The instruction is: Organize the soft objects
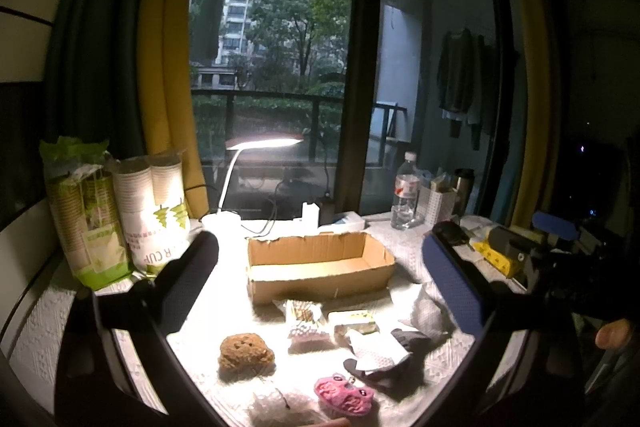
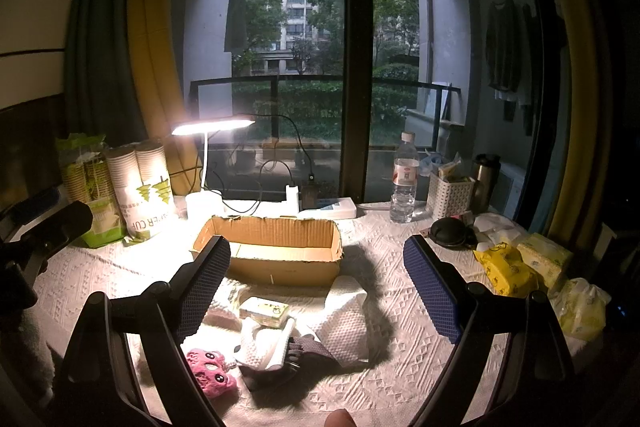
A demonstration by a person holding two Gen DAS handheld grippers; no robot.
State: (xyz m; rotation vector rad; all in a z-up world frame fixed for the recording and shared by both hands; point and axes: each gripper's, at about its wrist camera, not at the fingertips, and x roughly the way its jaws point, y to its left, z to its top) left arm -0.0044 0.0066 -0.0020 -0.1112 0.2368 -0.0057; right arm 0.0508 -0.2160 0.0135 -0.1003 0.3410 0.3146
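An empty cardboard box (image 1: 320,265) (image 2: 272,249) sits mid-table under the lamp. In front of it lie soft items: a brown sponge (image 1: 245,353), a bag of cotton swabs (image 1: 305,323), a small tissue pack (image 1: 355,321) (image 2: 265,311), white cloth over a dark glove (image 1: 380,357) (image 2: 280,347), a white towel (image 2: 346,321), a pink plush toy (image 1: 347,395) (image 2: 211,371) and bubble wrap (image 1: 276,409). My left gripper (image 1: 320,267) hovers open above them, holding nothing. My right gripper (image 2: 318,275) is open too, empty, over the towel and tissue pack.
A lit desk lamp (image 2: 212,126), paper-cup sleeves (image 1: 152,211) and a green bag (image 1: 86,219) stand back left. A water bottle (image 2: 405,179), white basket (image 2: 450,195), thermos (image 2: 485,179), yellow tissue packs (image 2: 508,269) crowd the right. Window glass lies behind.
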